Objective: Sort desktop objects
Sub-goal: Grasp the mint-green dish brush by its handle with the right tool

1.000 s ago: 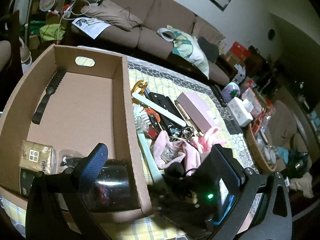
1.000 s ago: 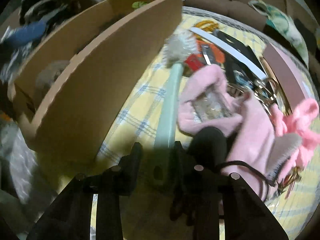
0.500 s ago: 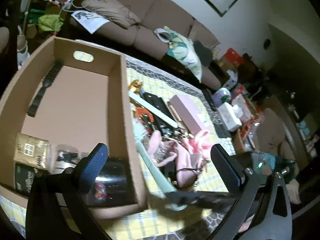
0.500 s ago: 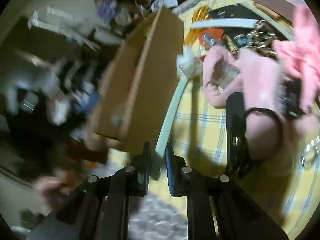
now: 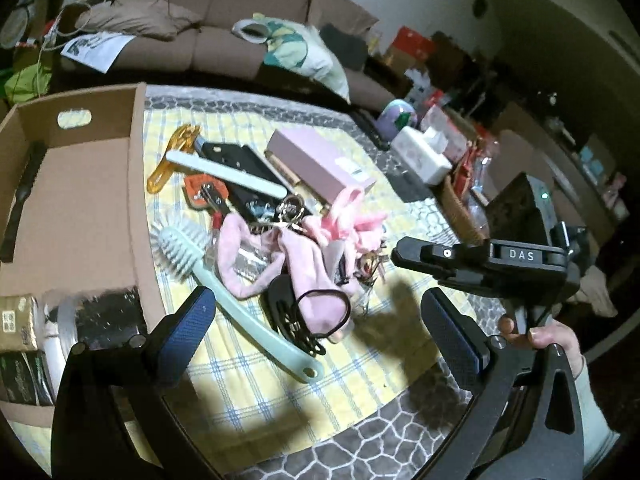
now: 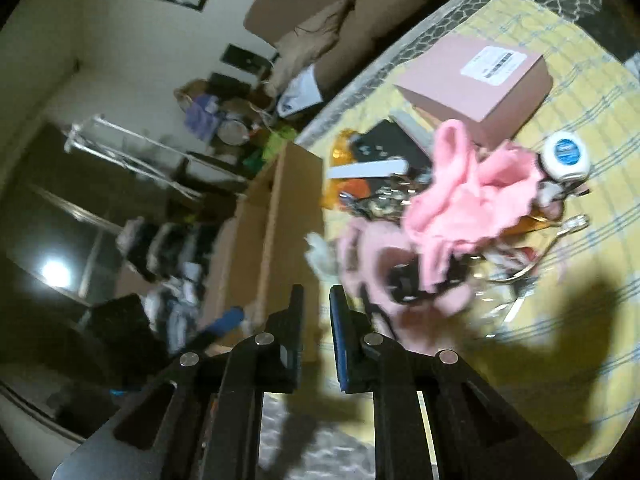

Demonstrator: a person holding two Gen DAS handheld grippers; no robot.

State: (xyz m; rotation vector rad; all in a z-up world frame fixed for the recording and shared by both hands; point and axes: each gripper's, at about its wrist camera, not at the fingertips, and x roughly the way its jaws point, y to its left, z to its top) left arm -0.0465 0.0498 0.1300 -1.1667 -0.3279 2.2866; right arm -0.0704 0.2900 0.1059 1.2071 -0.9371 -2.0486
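Observation:
A pale green long-handled brush point(image 5: 224, 292) lies on the yellow checked cloth point(image 5: 248, 392) beside a cardboard box point(image 5: 136, 184). Next to it sits a pile with pink cloth point(image 5: 304, 264), a black comb with a hair tie point(image 5: 296, 320), keys and a pink box point(image 5: 320, 164). My left gripper point(image 5: 316, 336) is open and empty above the brush handle. My right gripper point(image 6: 316, 312) has its jaws nearly together with nothing between them; it hovers near the table's front edge, and shows in the left wrist view point(image 5: 408, 256). The pink cloth point(image 6: 472, 196) and box point(image 6: 296, 208) show blurred.
The cardboard box holds a black hairbrush point(image 5: 24, 196), a dark jar point(image 5: 104, 316) and packets point(image 5: 16, 324). A wicker basket point(image 5: 460, 212) and a white tissue box point(image 5: 424, 152) stand at the table's right. A sofa point(image 5: 224, 20) lies behind. A white round tin point(image 6: 564, 156) sits by the pink cloth.
My right gripper let go of the green brush and pulled back to the right. The brush now lies loose on the cloth. My left gripper swung right, over the pile.

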